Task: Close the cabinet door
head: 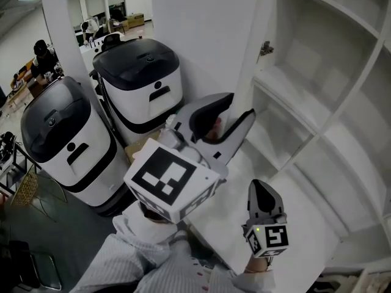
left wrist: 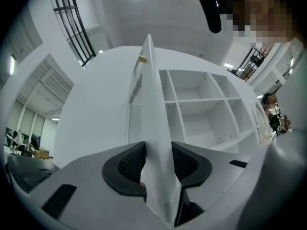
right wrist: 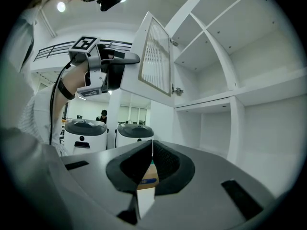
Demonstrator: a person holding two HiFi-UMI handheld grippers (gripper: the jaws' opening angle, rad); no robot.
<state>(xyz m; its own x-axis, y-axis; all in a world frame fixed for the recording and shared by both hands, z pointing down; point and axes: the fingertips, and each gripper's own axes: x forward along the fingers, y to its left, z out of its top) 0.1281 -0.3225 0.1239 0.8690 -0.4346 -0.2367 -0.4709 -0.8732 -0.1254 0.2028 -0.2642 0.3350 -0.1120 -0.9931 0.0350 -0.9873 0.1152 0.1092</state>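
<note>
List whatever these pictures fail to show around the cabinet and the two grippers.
- Cardboard box: right gripper view; the right gripper's closed jaws cover most of it, and its print is too small to read.
- Reddish spot between the left gripper's jaws: head view; too small to identify.
- Cabinet's lowest part: head view; cut off by the frame's edge.
- Person at the back: head view; too small to tell what they do.
</note>
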